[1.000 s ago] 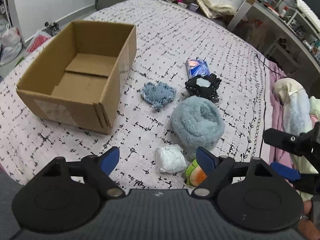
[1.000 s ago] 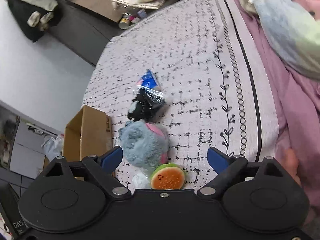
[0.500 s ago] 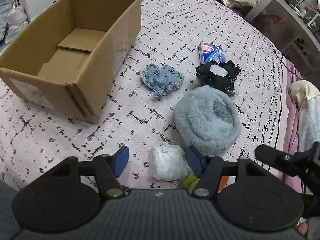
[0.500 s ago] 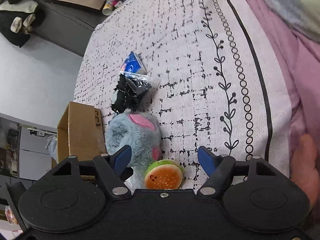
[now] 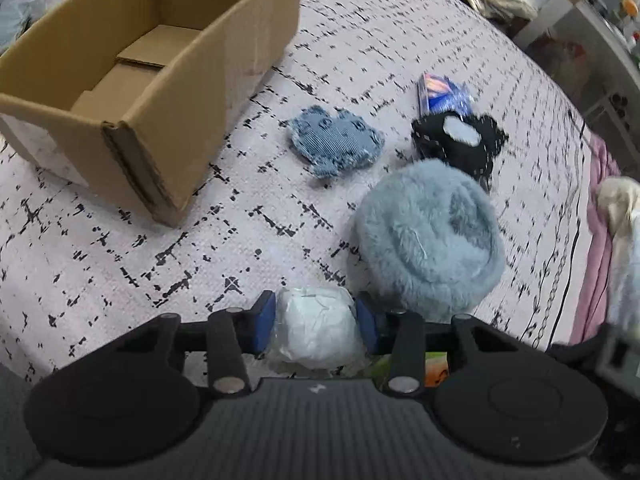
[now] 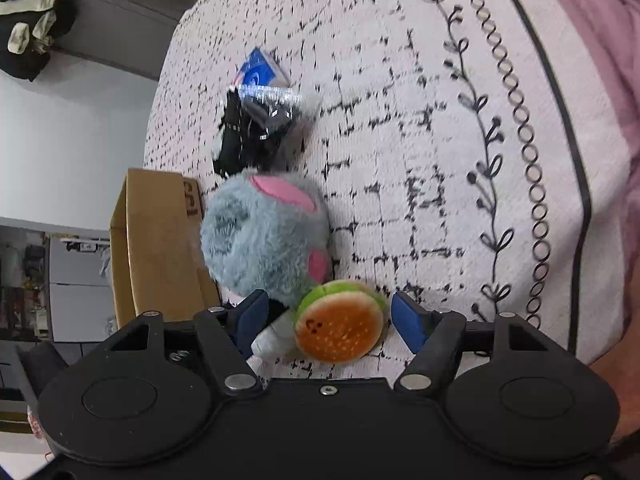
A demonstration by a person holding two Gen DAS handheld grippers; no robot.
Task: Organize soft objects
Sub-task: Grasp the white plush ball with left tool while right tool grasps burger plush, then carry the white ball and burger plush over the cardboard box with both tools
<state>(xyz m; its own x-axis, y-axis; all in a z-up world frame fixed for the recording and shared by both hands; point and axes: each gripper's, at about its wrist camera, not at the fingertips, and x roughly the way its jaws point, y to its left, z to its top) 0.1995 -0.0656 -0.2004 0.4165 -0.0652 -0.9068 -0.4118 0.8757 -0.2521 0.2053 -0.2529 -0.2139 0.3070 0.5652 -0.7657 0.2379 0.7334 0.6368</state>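
Observation:
My left gripper (image 5: 316,320) is low over the bedspread, its jaws closing, and the blue pads (image 5: 266,322) touch both sides of a white crumpled bundle (image 5: 316,332). My right gripper (image 6: 330,318) straddles a small burger plush (image 6: 340,330); its jaws are closing, with a gap still showing beside each pad. A fluffy blue-grey plush (image 5: 428,240) (image 6: 264,240) lies just beyond both. Farther off are a denim patch (image 5: 336,146), a black bagged item (image 5: 460,144) and a blue packet (image 5: 444,94). The open cardboard box (image 5: 132,128) stands at the left with nothing in it.
The patterned bedspread (image 5: 200,248) carries everything. Pink sheet and pale bedding (image 5: 624,216) lie at its right edge. A cluttered desk (image 5: 600,8) stands beyond the bed. A person's hand (image 6: 616,400) shows at the right of the right wrist view.
Both grippers have come down toward the bed. The left jaws have narrowed around the white bundle. The right jaws have narrowed around the burger plush.

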